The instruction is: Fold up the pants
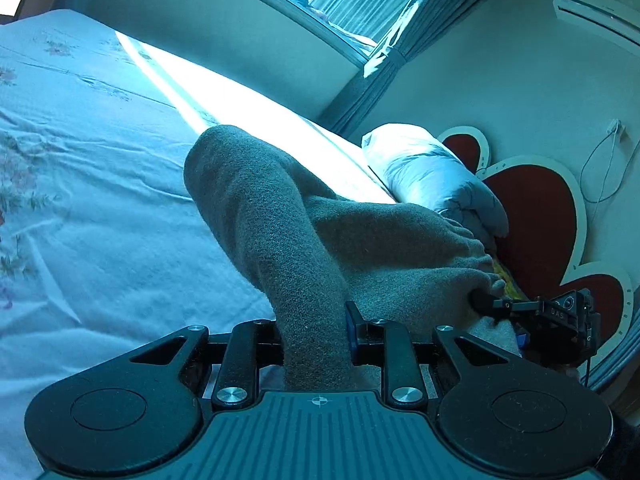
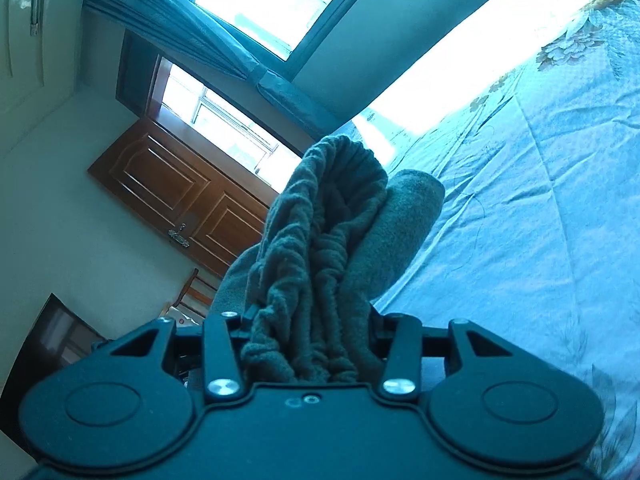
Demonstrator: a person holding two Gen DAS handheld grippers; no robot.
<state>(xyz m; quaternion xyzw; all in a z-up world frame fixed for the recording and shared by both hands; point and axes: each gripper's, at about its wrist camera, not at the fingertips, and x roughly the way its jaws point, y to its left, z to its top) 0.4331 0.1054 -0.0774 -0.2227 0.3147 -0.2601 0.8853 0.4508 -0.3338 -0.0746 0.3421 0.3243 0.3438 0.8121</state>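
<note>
The grey fleece pants [image 1: 288, 224] hang lifted above the bed. My left gripper [image 1: 316, 340] is shut on a thick fold of the pants, which rises up and left from the jaws. In the left wrist view my right gripper [image 1: 486, 303] shows at the right, pinching the gathered waistband edge. In the right wrist view my right gripper [image 2: 312, 344] is shut on the bunched elastic waistband of the pants [image 2: 320, 248], with a pant leg [image 2: 404, 224] hanging beside it. The fingertips of both grippers are hidden by cloth.
A light blue floral bedsheet [image 1: 88, 200] covers the bed, also in the right wrist view [image 2: 540, 220]. A rolled duvet [image 1: 432, 176] lies by a red flower-shaped headboard [image 1: 540, 220]. A wooden door [image 2: 176, 192], a window with curtains [image 2: 260, 4] and an air conditioner [image 1: 600, 12] line the walls.
</note>
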